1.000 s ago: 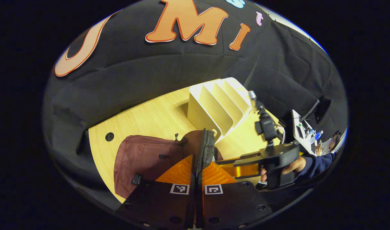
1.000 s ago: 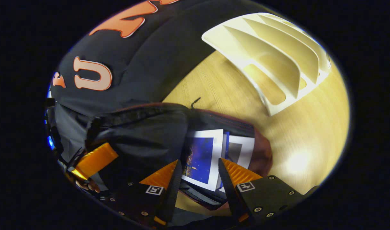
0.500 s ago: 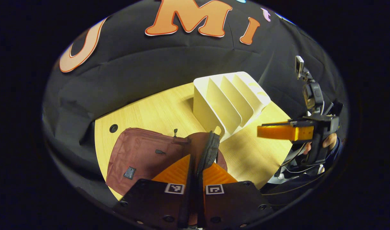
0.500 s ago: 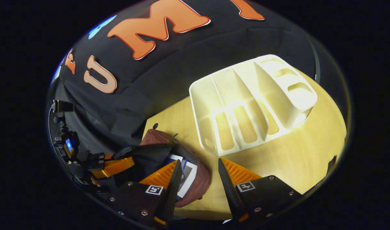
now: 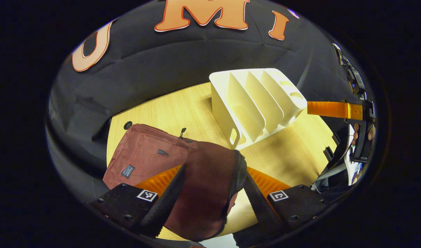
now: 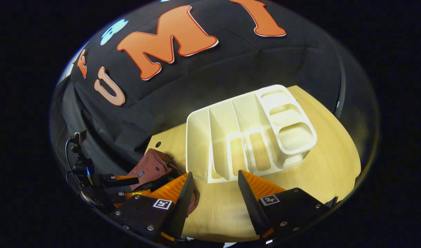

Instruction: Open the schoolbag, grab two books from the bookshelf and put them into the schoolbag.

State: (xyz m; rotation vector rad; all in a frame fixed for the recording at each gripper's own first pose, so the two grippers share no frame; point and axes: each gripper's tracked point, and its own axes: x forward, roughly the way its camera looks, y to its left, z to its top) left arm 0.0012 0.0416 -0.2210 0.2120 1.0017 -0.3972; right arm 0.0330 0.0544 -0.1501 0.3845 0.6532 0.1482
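Observation:
The maroon schoolbag [image 5: 144, 158] lies flat on the wooden table, its top flap [image 5: 207, 182] folded over the mouth and hiding the inside. My left gripper [image 5: 212, 187] is open, its orange fingers [image 5: 160, 181] standing either side of that flap without pressing it. The white bookshelf [image 5: 255, 100] stands behind the bag, and its slots look bare. My right gripper [image 6: 213, 193] is open above the table in front of the bookshelf [image 6: 248, 137], holding nothing. In the right gripper view the schoolbag [image 6: 151, 168] lies at the lower left with the left gripper [image 6: 124, 186] over it.
The table [image 5: 169, 110] has a round cable hole [image 5: 128, 125] near its far left corner. In the left gripper view the right gripper [image 5: 334, 109] and the hand holding it [image 5: 362, 132] hover at the far right. Black cloth walls close the back.
My left gripper has opened and let go of the bag's zipped edge, and the flap has dropped over the mouth. My right gripper has drawn up and back from the bag, still open.

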